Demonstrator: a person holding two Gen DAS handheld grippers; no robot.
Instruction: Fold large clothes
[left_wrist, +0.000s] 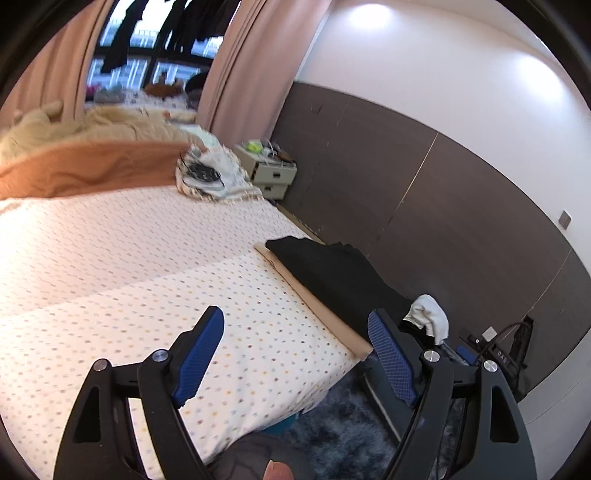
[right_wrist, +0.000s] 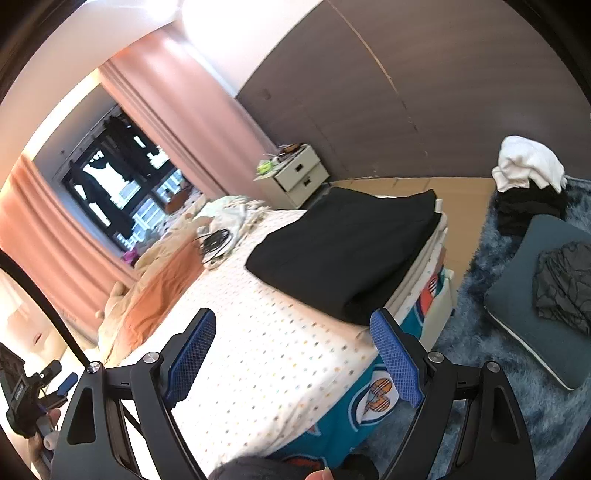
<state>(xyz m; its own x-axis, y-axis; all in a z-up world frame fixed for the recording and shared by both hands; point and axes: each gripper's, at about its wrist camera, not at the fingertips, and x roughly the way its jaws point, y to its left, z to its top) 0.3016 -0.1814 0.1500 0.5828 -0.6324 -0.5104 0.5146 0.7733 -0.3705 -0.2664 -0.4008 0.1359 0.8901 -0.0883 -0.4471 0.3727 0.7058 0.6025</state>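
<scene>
Both claws, left claw (left_wrist: 295, 347) and right claw (right_wrist: 293, 349), are released and empty. Folded black trousers (right_wrist: 347, 247) lie at the bed (right_wrist: 280, 354) corner; if brushed, they could be pushed off onto the rug (right_wrist: 476, 398).
</scene>
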